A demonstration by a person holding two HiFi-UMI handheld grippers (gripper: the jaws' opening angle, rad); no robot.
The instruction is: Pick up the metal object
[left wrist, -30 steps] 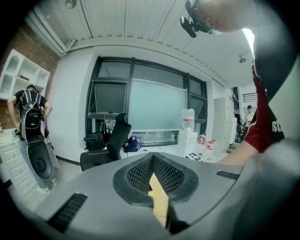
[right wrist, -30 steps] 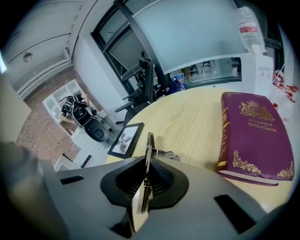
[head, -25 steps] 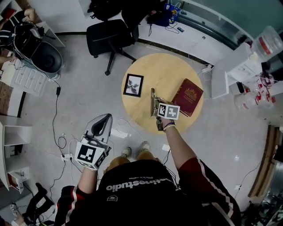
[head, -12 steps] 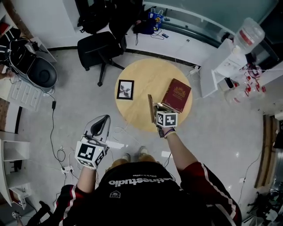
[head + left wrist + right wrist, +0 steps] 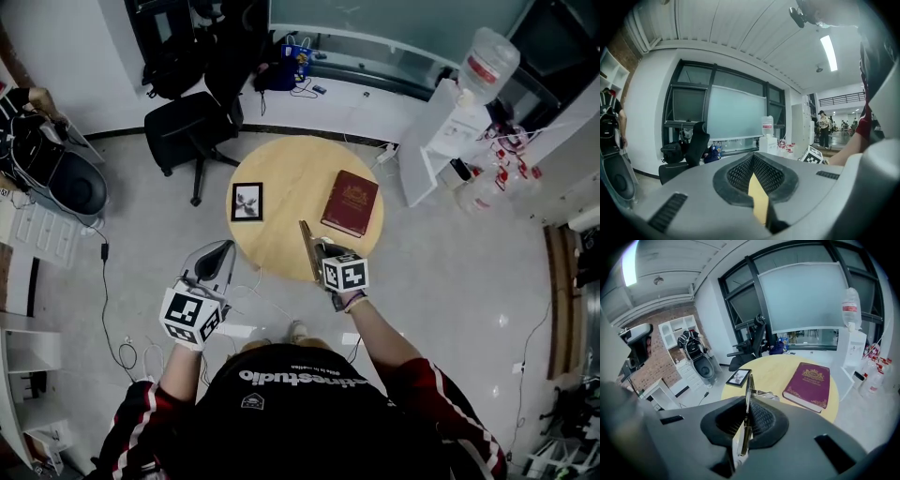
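Over the table (image 5: 281, 173), right gripper (image 5: 323, 251) jaws clamp the metal object (image 5: 307, 239), left gripper (image 5: 219, 257) jaws meet; book (image 5: 351, 202) lettering illegible.

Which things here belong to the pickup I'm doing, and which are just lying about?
In the job: metal object, clamped in the right gripper.
Lying about: red book and framed picture on the round table; office chair on the floor.

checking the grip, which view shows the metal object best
The right gripper view: the metal object stands close up, edge-on, clamped in the right gripper. The head view shows it small, a thin strip ahead of that gripper, over the near edge of the table. The left gripper view does not show it.
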